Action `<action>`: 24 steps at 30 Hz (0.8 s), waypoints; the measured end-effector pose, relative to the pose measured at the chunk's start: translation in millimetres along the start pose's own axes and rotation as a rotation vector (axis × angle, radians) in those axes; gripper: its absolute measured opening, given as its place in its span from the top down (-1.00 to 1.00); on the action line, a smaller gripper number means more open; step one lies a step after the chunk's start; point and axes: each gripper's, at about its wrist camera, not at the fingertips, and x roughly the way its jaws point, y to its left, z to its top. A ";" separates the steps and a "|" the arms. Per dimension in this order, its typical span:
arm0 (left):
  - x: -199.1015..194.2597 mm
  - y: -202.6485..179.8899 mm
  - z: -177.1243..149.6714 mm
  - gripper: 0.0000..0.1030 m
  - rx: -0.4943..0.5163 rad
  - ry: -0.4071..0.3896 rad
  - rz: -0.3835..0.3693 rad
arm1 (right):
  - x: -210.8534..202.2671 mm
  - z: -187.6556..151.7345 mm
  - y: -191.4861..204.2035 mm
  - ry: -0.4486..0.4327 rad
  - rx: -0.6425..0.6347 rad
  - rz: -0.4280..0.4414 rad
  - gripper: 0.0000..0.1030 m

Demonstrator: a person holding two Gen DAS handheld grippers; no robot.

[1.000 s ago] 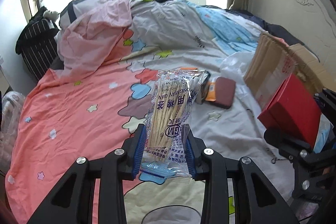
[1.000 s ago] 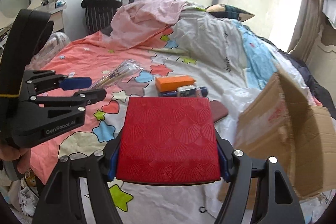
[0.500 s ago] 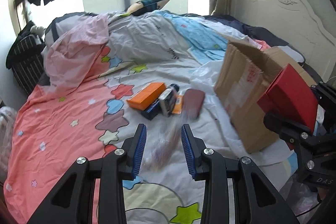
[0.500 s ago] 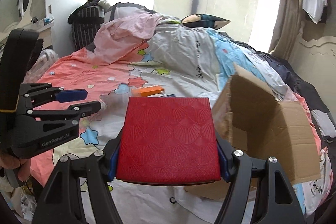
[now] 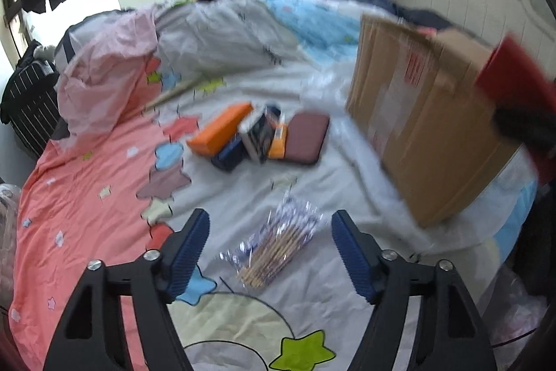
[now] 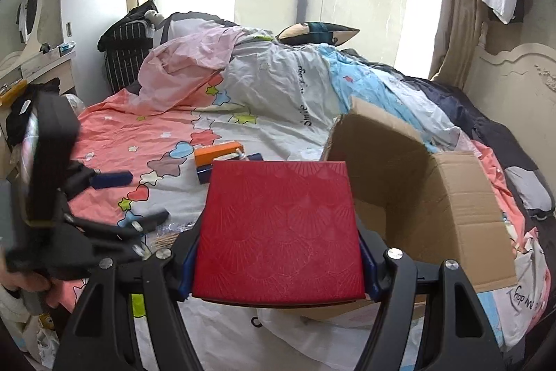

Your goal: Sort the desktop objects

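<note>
Left gripper released swab packet.

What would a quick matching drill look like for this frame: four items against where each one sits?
Items:
1. red box
2. packet of cotton swabs
3. orange box
4. cardboard box

Places:
A. in the cluster of small items further up the bed
B. clamped between the right gripper's fingers
C. open, on the bed at the right of the left wrist view
D. lying loose on the bedspread between the left gripper's opening fingers, touched by neither

Pairs: 1-B, 2-D, 3-A, 4-C
</note>
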 end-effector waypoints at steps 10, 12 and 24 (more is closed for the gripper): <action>72.3 -7.9 -31.8 -0.71 0.087 0.099 0.138 | 20.3 -11.1 21.6 0.036 -0.051 0.041 -0.30; 80.8 -5.9 -30.8 -0.71 0.094 0.106 0.138 | 26.4 -12.1 23.4 0.046 -0.053 0.046 -0.30; 101.4 10.3 -28.1 -0.93 0.025 0.084 0.054 | 52.6 -25.9 46.7 0.093 -0.116 0.057 -0.30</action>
